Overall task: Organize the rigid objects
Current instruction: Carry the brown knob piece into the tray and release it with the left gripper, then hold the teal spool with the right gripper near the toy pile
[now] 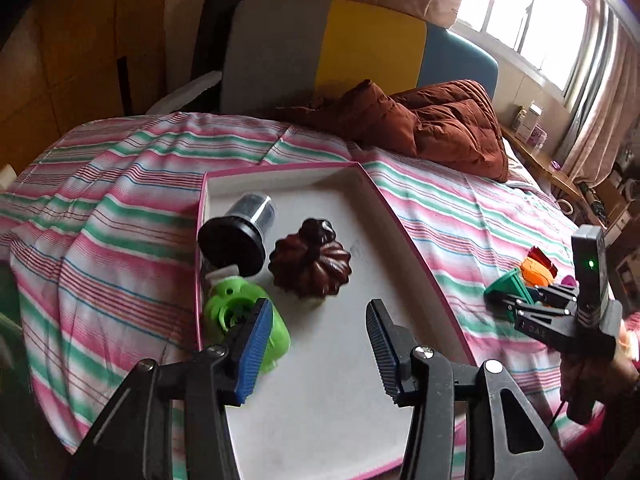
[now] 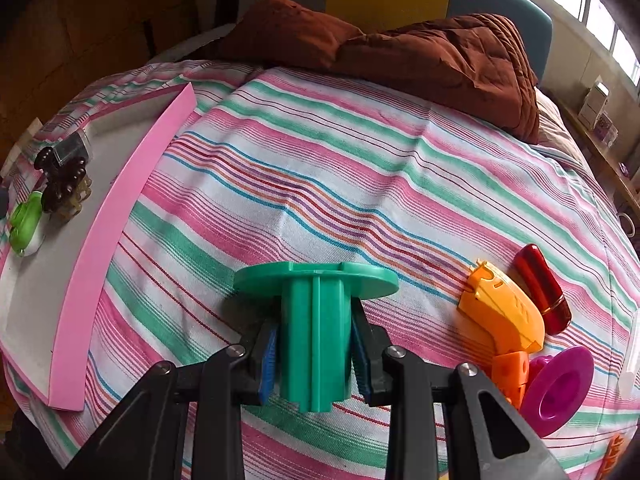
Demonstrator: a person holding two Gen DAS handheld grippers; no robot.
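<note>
Green spool (image 2: 316, 328) beside orange piece (image 2: 502, 312)

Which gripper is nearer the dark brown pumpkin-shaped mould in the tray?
Left. The left gripper hangs open over the tray, just short of the mould. The right gripper is outside the tray over the striped sheet, shut on the green spool.

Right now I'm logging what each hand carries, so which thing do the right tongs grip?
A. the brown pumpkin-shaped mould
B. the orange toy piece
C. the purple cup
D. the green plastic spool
D: in the right wrist view the right tongs are closed on the green plastic spool, both pads pressing its ribbed stem, while the orange toy piece and purple cup lie loose on the bedsheet.
</note>
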